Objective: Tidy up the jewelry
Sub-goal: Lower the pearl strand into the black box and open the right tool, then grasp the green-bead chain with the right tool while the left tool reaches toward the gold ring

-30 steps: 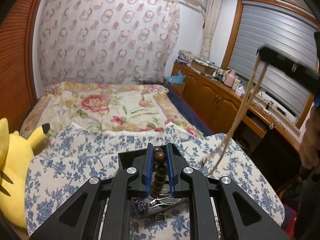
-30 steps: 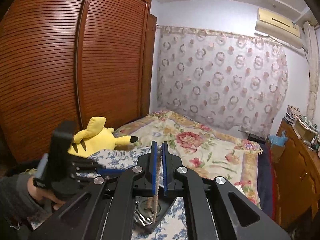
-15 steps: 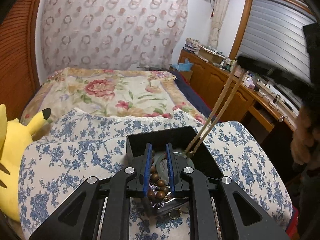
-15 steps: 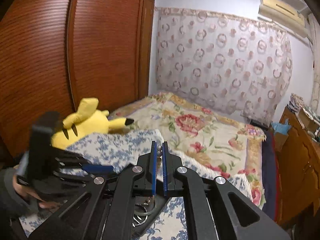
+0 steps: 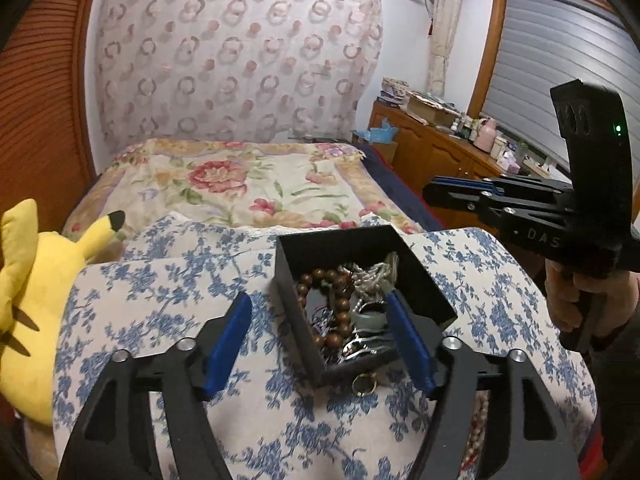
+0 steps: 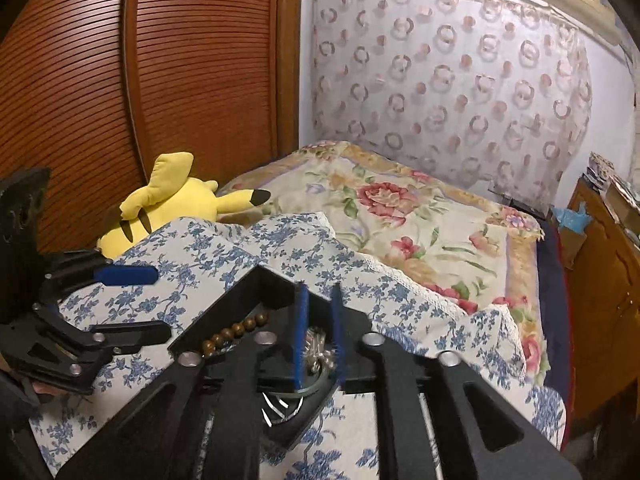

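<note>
The left gripper [image 5: 318, 340] hovers over a black open box [image 5: 292, 252] that sits on a blue-and-white floral cloth [image 5: 160, 300], with its jaws spread wide and nothing between them. One blue pad [image 5: 228, 344] hangs outside the box's left wall and the other reaches over the box's right side. Inside the box lies a brown wooden bead bracelet [image 5: 336, 308], curled against a pale beige cord necklace [image 5: 380, 270] and some silvery metal pieces that tangle together too much to name one by one. A small gold ring [image 5: 363, 383] lies on the cloth just beside the box's near corner. A string of reddish beads [image 5: 476, 432] on the cloth is half hidden behind the gripper's right finger.

The right gripper [image 6: 318, 340] sits low above the same box, jaws narrow but apart. Through the gap only a blurred silvery cluster [image 6: 316, 350] shows, and whether the pads touch it cannot be told. The gripper's frame covers much of the box's inside, leaving a short run of the brown beads in sight. A yellow Pikachu plush [image 6: 172, 204] lies beside the cloth, against the wooden wardrobe [image 6: 140, 80], cut off at the left edge in the left wrist view.
</note>
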### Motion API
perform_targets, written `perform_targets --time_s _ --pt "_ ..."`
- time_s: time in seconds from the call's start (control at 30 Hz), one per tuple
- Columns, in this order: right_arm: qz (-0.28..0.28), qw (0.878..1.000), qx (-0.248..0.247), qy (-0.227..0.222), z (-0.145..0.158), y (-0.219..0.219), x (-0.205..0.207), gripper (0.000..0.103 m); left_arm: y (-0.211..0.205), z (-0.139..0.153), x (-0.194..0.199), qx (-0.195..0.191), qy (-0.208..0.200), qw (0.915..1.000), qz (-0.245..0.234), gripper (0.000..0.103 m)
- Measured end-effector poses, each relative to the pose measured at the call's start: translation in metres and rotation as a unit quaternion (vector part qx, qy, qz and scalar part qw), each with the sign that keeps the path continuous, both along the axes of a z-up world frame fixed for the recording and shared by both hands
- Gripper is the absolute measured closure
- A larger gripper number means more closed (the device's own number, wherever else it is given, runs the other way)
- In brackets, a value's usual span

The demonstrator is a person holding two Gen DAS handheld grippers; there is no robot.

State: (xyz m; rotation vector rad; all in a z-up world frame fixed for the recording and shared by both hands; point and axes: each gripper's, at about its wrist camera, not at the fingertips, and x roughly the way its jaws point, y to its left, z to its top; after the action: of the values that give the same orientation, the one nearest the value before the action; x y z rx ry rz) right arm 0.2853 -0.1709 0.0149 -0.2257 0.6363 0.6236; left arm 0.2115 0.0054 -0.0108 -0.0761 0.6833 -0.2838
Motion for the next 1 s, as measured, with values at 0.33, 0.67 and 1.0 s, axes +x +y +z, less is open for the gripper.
perform_targets --time_s 0.33,0.67,1.0 --pt "-0.025 1.0 0.005 0.007 -0.016 -0.03 -0.062 0.074 0.002 -0.006 -0.041 0.023 -0.003 0.9997 0.012 0.011" --pt "-0.046 0.998 0.003 0.039 -0.052 -0.058 -0.127 0.062 0.004 -0.024 -0.084 0.024 0.005 0.9996 0.014 0.008" --pt "-0.028 0.995 -0.025 0.091 -0.095 -0.063 -0.163 0.067 -0.012 -0.045 -0.112 0.025 0.026 0.9993 -0.008 0.008"
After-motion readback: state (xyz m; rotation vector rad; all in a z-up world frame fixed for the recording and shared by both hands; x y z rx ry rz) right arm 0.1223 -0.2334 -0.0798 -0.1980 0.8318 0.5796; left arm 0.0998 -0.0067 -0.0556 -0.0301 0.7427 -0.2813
